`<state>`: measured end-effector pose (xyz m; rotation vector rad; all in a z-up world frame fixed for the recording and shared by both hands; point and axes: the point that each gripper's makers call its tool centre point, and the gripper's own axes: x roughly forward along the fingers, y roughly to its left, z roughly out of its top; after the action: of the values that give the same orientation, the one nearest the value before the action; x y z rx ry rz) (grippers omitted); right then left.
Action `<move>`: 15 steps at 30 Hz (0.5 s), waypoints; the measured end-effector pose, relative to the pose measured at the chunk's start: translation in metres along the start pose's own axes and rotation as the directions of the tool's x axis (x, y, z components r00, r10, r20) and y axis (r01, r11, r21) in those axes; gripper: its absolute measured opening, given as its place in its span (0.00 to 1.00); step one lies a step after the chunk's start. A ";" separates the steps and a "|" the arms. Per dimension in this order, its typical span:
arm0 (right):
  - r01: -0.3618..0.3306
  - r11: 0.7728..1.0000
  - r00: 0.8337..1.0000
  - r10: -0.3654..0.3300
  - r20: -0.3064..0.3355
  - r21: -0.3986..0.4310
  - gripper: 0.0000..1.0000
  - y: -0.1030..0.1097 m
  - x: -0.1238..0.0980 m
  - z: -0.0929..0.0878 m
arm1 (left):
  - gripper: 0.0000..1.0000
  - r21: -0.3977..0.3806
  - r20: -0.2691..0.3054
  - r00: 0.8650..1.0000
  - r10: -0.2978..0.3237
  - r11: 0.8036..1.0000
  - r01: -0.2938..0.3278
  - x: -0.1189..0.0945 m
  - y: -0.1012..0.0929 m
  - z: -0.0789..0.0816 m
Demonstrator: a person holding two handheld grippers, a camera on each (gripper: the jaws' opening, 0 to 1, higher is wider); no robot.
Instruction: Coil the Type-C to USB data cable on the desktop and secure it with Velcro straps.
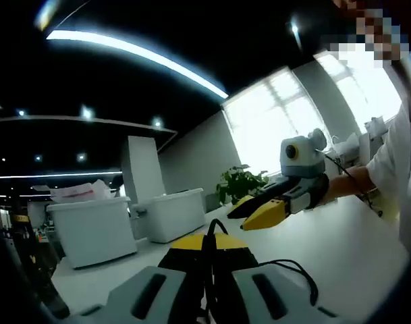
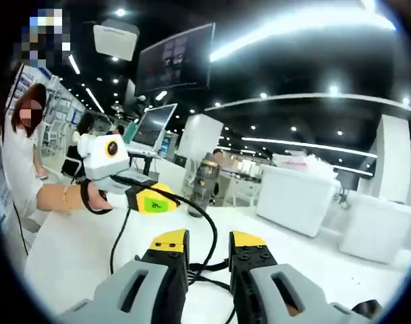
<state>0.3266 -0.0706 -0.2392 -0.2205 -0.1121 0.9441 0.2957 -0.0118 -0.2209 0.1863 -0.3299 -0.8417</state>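
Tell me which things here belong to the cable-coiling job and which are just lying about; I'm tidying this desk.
Belongs to the job:
- thin black data cable
- left tongs, closed on it
- right tongs, with the cable between the tips
- white desktop

Just lying about:
- two white plastic bins
- green potted plant
- dark bottle
- open laptop

1. An open-plan office or lab: dark ceiling with strip lights [image 1: 138, 50] and spotlights.
2. White worktop [image 2: 70, 250], laptop [image 2: 153, 126] and hanging monitor [image 2: 177, 57].
3. Large windows [image 1: 269, 118], potted plant [image 1: 240, 183], white bins [image 1: 94, 228].
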 end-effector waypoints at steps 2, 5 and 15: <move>-0.005 0.999 1.000 0.006 -0.015 0.051 0.22 -0.004 0.000 -0.006 | 0.04 0.006 0.004 1.000 0.000 1.000 0.000 0.000 -0.001 0.002; 0.076 0.991 0.992 -0.063 -0.112 0.111 0.18 -0.032 -0.005 -0.037 | 0.04 0.028 0.009 1.000 0.010 1.000 -0.010 -0.003 0.001 0.006; 0.150 0.980 0.901 -0.080 -0.426 0.133 0.15 -0.056 -0.008 -0.155 | 0.04 0.011 0.128 0.992 -0.010 1.000 0.008 -0.012 -0.003 0.034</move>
<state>0.3960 -0.1304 -0.3764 -0.2582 0.3465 0.7644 0.2740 -0.0053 -0.1921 0.1439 -0.4547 -0.8630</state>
